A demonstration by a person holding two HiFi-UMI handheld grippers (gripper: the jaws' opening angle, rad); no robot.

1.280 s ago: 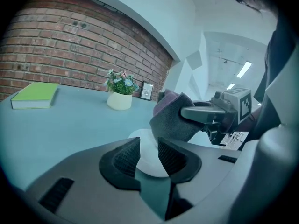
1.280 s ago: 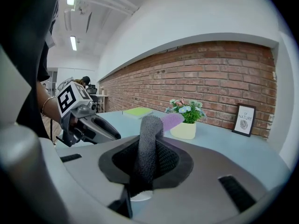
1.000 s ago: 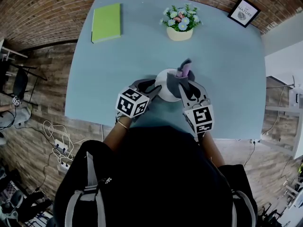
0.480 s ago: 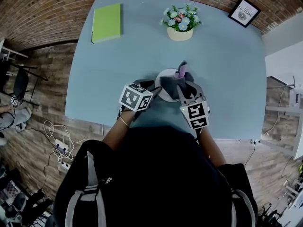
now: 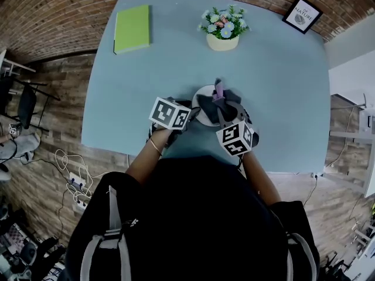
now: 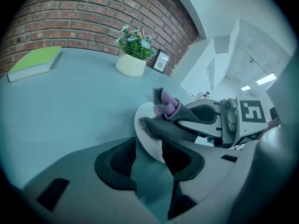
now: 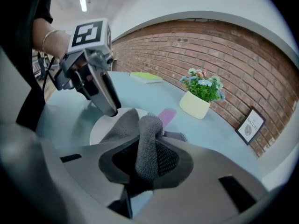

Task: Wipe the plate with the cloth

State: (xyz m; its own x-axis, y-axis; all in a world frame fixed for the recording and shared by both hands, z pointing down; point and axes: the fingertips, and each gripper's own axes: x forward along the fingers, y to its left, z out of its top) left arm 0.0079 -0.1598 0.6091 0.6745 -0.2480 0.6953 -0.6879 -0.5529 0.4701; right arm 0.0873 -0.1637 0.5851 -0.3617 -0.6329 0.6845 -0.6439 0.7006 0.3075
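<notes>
A white plate (image 5: pixel 203 91) lies on the blue-grey table near its front edge. A grey cloth (image 5: pixel 211 102) with a purple side is draped over the plate's right half. My right gripper (image 5: pixel 221 107) is shut on the cloth (image 7: pixel 147 143), which bunches up between its pads and spills forward onto the plate (image 7: pixel 100 127). My left gripper (image 5: pixel 190 111) is at the plate's left rim. Its jaws have just been opening. The left gripper (image 6: pixel 149 149) stands open, with the rim of the plate (image 6: pixel 145 125) between its tips and neither pad pressing on it.
A pot of flowers (image 5: pixel 222 34) stands behind the plate. A green book (image 5: pixel 131 28) lies at the far left corner and a framed picture (image 5: pixel 302 14) at the far right. Cables and a power strip (image 5: pixel 73 180) lie on the floor at the left.
Both grippers have sunk toward the table and rolled. The cloth has come down onto the plate. The left jaws stand wider than before.
</notes>
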